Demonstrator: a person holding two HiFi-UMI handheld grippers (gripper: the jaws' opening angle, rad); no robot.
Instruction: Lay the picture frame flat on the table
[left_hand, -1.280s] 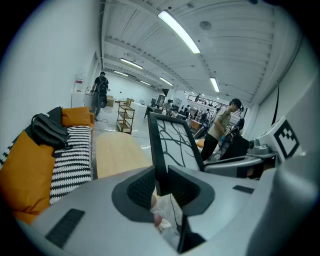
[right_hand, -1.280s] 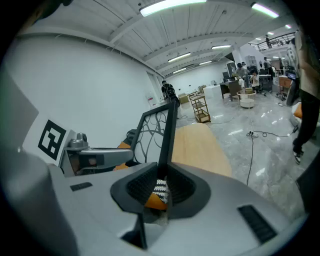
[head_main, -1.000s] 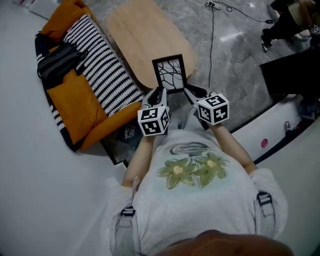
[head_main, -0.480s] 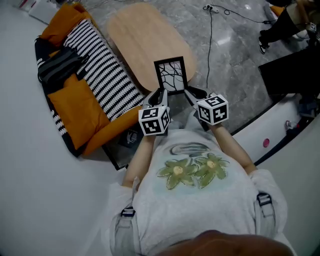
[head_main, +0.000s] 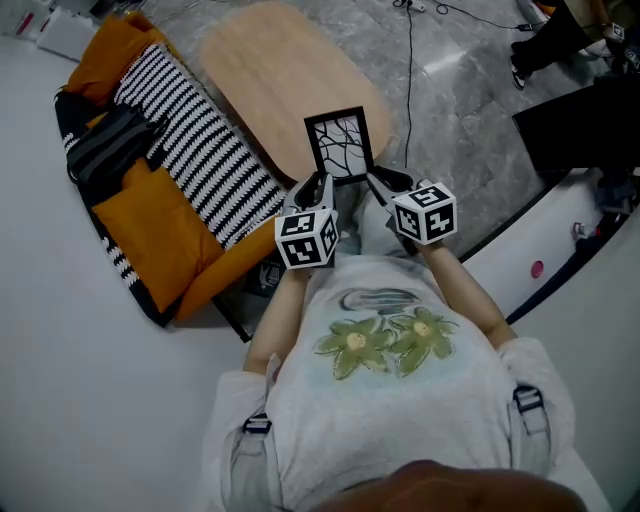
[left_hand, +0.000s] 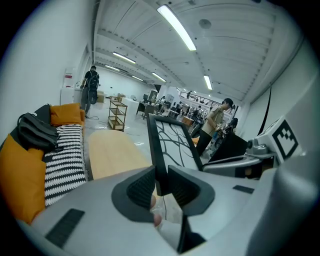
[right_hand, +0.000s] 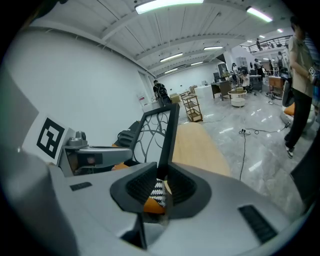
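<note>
The black picture frame (head_main: 339, 146) with a branch drawing is held upright in the air above the near end of the oval wooden table (head_main: 280, 80). My left gripper (head_main: 322, 187) is shut on its lower left edge, and my right gripper (head_main: 372, 183) is shut on its lower right edge. In the left gripper view the frame (left_hand: 167, 145) rises edge-on from between the ribbed pads (left_hand: 141, 188). From the right gripper view, the frame (right_hand: 161, 132) stands between the pads (right_hand: 182, 187) in the same way, with the left gripper's body behind it.
An orange sofa (head_main: 150, 215) with a black-and-white striped throw (head_main: 205, 150) and a dark bag (head_main: 105, 145) lies left of the table. A cable (head_main: 410, 90) runs across the grey floor on the right. People stand further off in the hall (left_hand: 215, 125).
Both grippers keep their hold on the frame, which has barely moved. The head view has shifted, so the sofa and table sit slightly lower and further left in the picture.
</note>
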